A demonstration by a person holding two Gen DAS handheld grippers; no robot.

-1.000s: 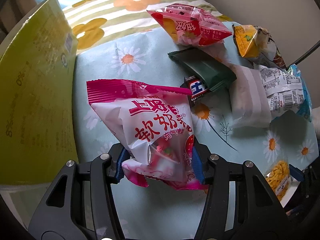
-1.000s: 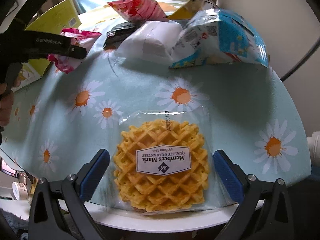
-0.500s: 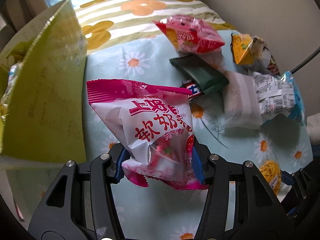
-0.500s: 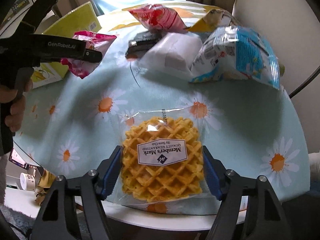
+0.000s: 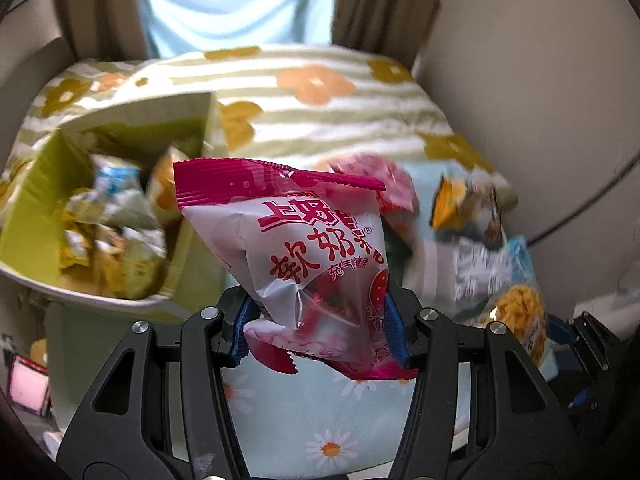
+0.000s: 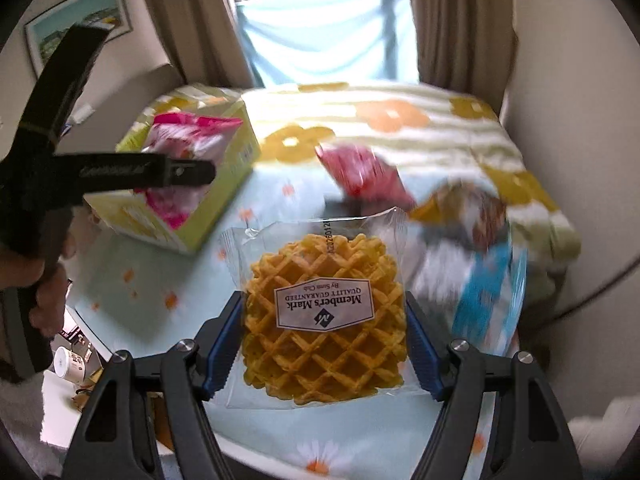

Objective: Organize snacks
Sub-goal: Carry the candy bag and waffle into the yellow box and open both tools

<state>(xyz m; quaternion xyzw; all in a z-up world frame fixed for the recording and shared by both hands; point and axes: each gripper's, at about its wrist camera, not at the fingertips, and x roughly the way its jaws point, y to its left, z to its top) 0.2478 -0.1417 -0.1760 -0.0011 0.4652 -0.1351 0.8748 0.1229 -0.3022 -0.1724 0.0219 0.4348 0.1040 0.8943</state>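
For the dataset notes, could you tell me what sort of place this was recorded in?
Most likely a room in a home: a daisy-print tablecloth strewn with snack packets, brown curtains at a window, and a framed picture on the wall.

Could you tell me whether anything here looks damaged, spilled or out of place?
Nothing stands out. The left gripper holds an intact pink candy bag, the right gripper a sealed waffle pack; the green box sits upright with snacks inside.
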